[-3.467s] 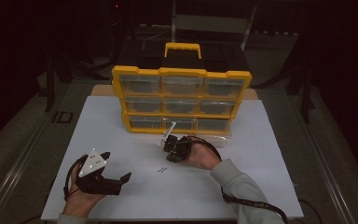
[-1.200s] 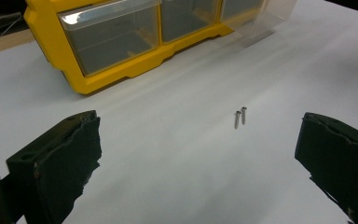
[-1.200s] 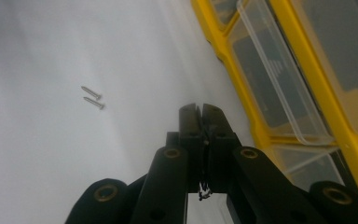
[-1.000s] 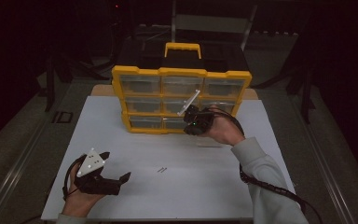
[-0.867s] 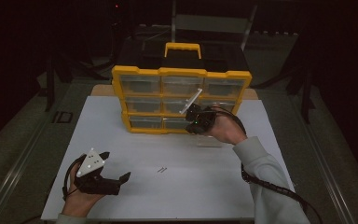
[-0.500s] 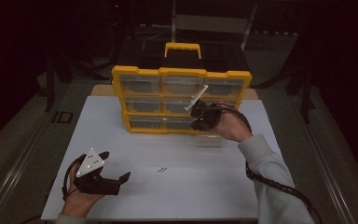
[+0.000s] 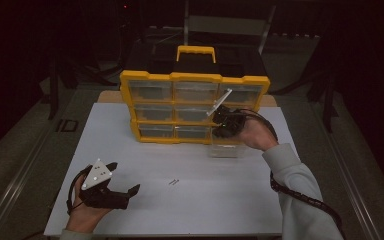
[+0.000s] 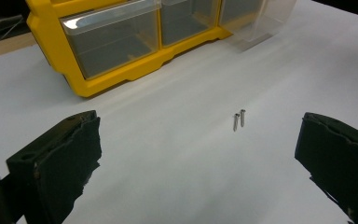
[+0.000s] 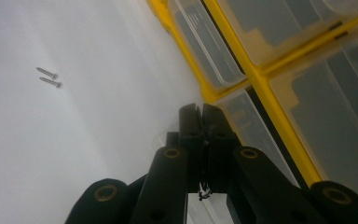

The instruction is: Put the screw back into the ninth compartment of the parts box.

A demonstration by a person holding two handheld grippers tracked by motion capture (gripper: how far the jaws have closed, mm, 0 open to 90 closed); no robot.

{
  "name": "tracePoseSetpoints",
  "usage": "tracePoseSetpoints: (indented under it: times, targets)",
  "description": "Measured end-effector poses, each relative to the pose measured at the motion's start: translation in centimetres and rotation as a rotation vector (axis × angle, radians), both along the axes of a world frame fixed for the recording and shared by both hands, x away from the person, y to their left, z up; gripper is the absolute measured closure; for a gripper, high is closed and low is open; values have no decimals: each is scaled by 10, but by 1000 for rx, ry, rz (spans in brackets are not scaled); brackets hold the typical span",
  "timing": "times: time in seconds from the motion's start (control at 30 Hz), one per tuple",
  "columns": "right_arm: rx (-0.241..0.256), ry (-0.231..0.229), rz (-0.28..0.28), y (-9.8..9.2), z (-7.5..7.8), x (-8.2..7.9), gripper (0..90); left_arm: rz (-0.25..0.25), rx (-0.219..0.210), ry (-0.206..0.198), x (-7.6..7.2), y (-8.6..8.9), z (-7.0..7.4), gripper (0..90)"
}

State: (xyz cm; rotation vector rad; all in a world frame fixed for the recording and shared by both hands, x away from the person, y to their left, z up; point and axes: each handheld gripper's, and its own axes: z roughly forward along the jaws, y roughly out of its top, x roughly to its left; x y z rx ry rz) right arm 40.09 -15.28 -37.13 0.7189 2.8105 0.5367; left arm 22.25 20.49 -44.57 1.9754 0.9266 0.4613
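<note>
Two screws (image 7: 173, 182) on open table (image 7: 230, 200), well apart from organizer (image 7: 195, 107).

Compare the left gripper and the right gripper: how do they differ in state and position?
The left gripper is open and near the table's front edge; the right gripper is shut and at the yellow drawer organizer. The left points toward two screws; the right is over a pulled-out clear drawer. Both have black jaws.
</note>
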Motion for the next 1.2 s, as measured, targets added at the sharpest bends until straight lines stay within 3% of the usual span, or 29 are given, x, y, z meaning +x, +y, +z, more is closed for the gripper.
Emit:
tracePoseSetpoints:
  times: [0.53, 1.13, 1.17, 1.2]
  targets:
    - [-6, -2, -53, -21, 1, 4, 875, 1, -1, 1, 0, 0, -1, 9]
    - [-20, -7, -66, -32, -3, 6, 866, -1, 1, 2, 0, -1, -1, 10]
    - [-19, -10, -68, -33, -4, 6, 792, 0, 0, 2, 0, 0, -1, 10]
    - [-9, -8, -67, -33, -4, 6, 653, 0, 0, 2, 0, 0, -1, 10]
